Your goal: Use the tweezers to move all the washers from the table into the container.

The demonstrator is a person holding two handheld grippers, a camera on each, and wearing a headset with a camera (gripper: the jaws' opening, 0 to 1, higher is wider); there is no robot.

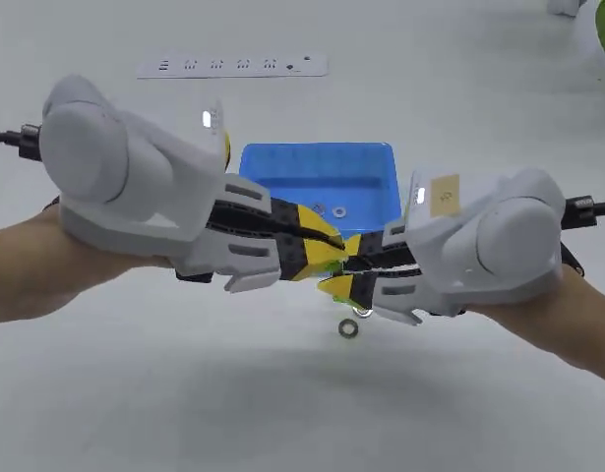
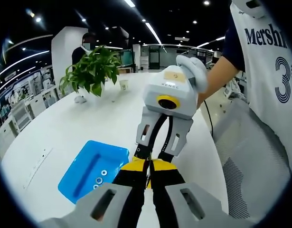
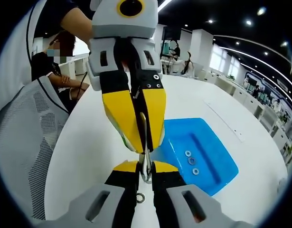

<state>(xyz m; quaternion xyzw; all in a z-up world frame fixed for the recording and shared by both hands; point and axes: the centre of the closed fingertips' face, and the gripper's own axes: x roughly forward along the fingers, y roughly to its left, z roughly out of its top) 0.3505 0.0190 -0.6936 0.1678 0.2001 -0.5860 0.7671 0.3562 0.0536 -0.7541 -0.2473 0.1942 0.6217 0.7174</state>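
Over the white table my two grippers meet tip to tip. The left gripper is shut on thin silver tweezers. From the opposite side, the right gripper is shut on the same tweezers. One washer lies on the table just below the tips. Beyond them stands the blue container, with three washers inside.
A white power strip lies at the table's far edge. A potted plant stands further along the table. A mesh chair is beside the table, and a person sits behind it.
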